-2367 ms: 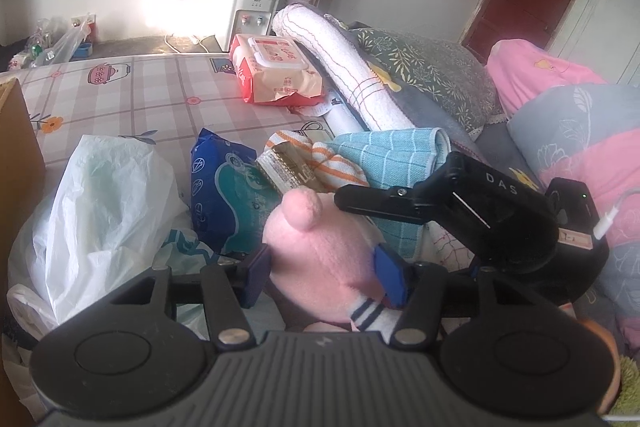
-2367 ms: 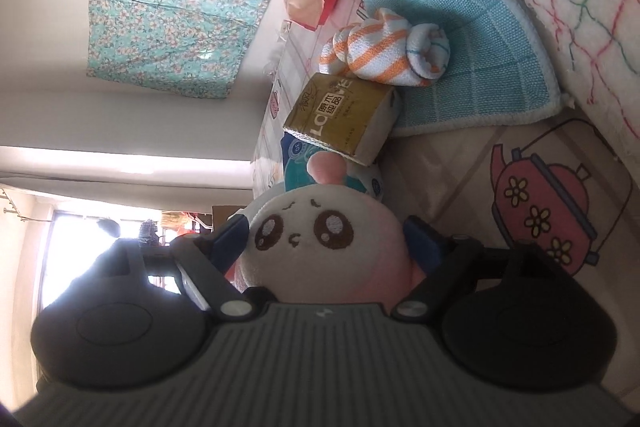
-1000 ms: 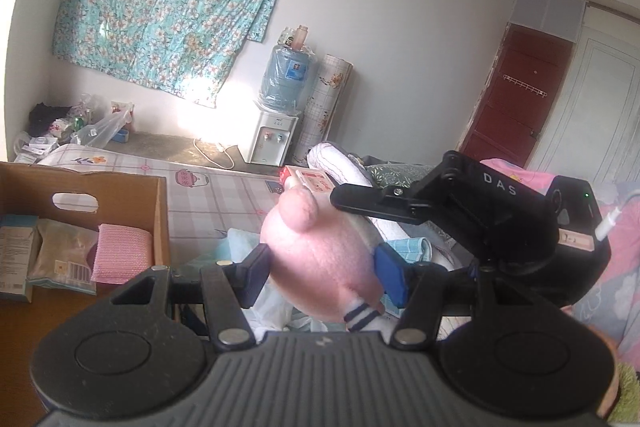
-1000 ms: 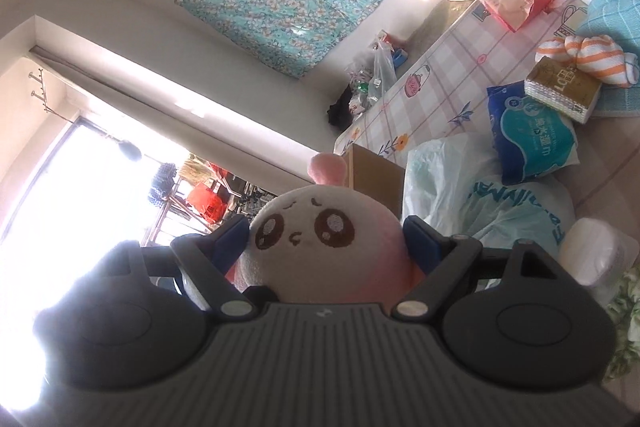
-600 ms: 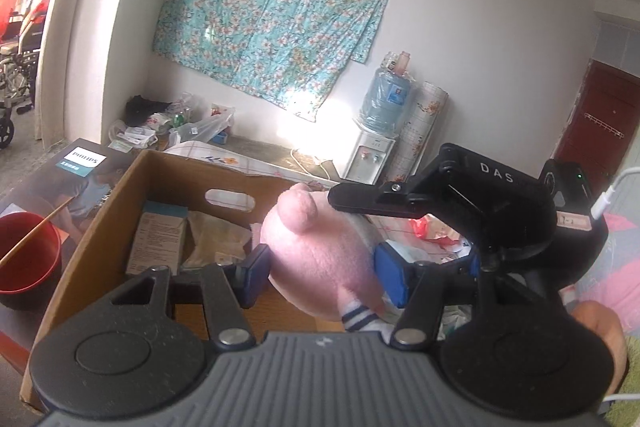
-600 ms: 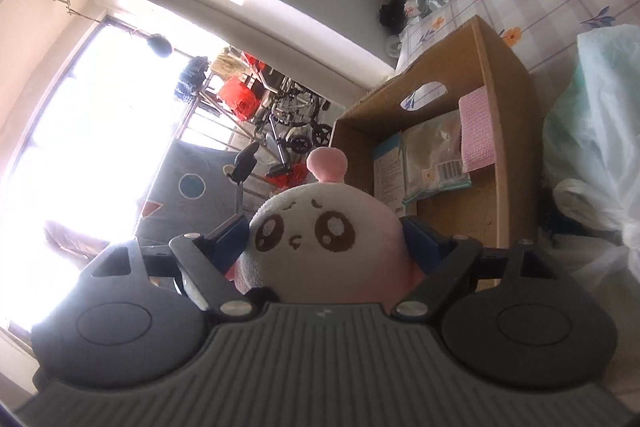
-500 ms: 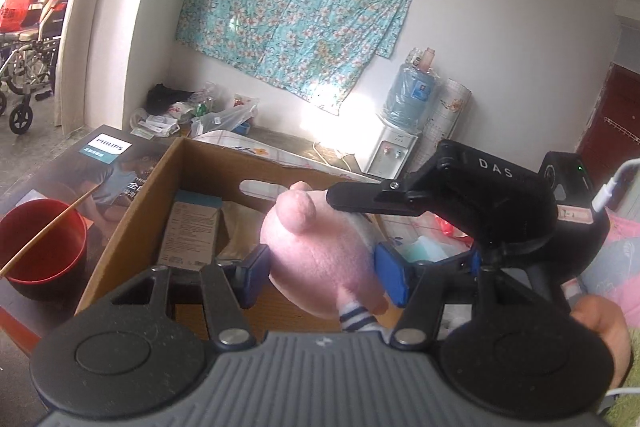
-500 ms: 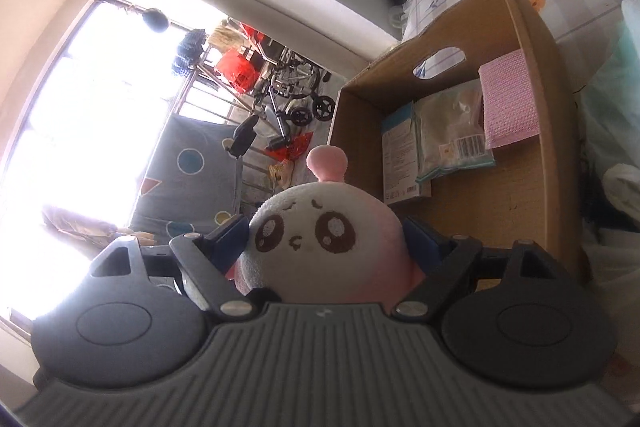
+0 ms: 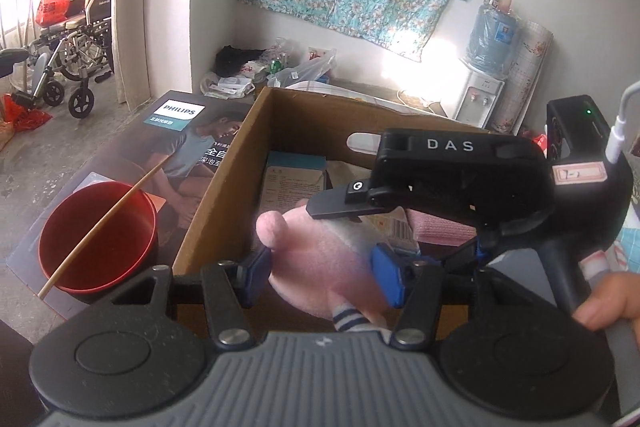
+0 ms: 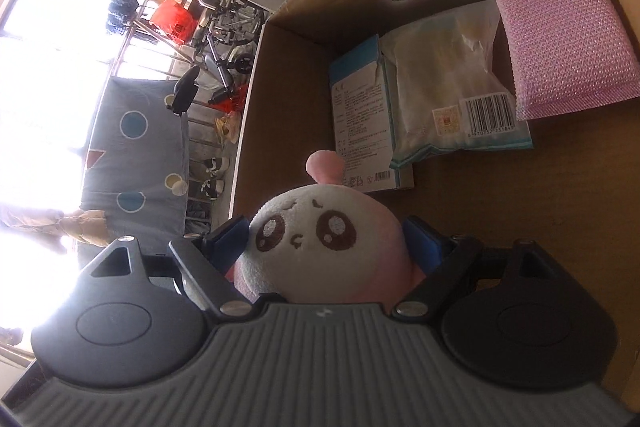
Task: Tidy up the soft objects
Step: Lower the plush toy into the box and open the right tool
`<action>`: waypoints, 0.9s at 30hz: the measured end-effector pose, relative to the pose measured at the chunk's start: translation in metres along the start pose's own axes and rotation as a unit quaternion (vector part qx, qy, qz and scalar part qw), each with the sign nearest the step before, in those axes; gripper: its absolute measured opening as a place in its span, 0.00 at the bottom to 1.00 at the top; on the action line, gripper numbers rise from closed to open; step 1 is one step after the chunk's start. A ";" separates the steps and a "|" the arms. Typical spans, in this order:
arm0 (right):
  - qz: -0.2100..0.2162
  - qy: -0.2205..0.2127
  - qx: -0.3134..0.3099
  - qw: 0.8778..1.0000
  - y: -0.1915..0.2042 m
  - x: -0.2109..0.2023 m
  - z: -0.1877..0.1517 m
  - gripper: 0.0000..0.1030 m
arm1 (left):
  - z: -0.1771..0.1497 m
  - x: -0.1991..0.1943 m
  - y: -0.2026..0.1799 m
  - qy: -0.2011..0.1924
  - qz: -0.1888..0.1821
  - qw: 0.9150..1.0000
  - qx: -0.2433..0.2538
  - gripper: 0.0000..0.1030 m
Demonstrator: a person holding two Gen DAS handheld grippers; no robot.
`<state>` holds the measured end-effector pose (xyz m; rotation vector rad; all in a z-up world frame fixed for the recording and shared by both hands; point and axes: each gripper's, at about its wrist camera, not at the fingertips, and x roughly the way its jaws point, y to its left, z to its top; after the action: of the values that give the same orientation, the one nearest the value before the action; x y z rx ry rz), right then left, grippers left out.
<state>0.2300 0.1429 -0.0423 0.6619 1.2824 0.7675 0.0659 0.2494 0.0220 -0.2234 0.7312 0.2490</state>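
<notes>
Both grippers, left (image 9: 320, 277) closing and right (image 10: 326, 241), clamped the plush toy (image 10: 320, 239) over the cardboard box (image 9: 224, 179), likely for packing

the left gripper (image 9: 320, 277), black with blue pads, tilts downward, its jaws closing; both pads press the sides of the pink plush toy (image 9: 320, 267). the right gripper (image 10: 334, 239), of the same make, also angles downward and crosses ahead of the left, its blue pads clamped wide on the toy's head. a bare hand (image 9: 610, 307) grasps the right gripper's handle.
</notes>
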 end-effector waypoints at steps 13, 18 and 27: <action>-0.021 -0.004 0.048 0.999 -0.023 0.040 0.002 0.79 | -0.007 0.013 0.011 0.037 0.022 0.999 0.002 0.60; -0.025 -0.020 0.043 0.999 -0.020 0.028 0.002 0.78 | -0.011 0.004 0.015 0.038 0.012 0.999 -0.002 0.59; -0.017 -0.016 0.036 0.999 -0.017 0.031 -0.003 0.74 | -0.016 -0.004 0.008 0.031 0.006 0.999 0.004 0.59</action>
<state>0.2329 0.1580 -0.0748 0.7054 1.2927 0.6830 0.0510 0.2522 0.0120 -0.2198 0.7956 0.2516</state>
